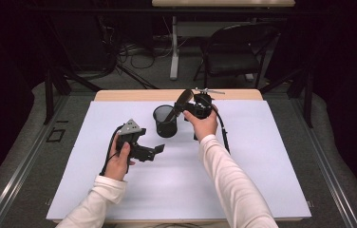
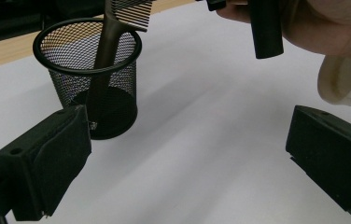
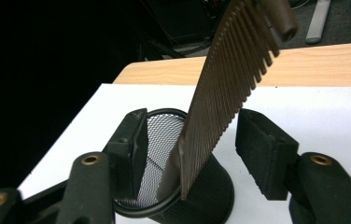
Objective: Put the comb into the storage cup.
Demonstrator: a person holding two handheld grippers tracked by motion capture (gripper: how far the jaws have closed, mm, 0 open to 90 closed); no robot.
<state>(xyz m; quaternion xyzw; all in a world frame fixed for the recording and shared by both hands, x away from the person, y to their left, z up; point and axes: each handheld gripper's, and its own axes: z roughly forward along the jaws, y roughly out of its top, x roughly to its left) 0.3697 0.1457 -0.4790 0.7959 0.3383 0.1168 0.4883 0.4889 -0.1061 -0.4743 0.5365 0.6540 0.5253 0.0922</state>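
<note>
My right gripper is held over the far middle of the table, jaws pointing at the black mesh cup. In the right gripper view its two pads stand apart with a gap on each side of the brown comb; neither pad presses on it, so I record the jaws as partly open and holding nothing. The comb stands handle-down inside the cup, tilted, teeth end leaning out over the rim towards the right gripper. My right hand wraps the gripper body, its cable trailing down to the sheet.

My left gripper hovers nearer to me, left of centre, and points towards the cup. In the left gripper view its jaws are wide apart with bare sheet between them; nothing held. My left hand grips it from below.

The cup sits upright on the white sheet, which covers most of the wooden table. A folding chair stands beyond the table's far edge.
</note>
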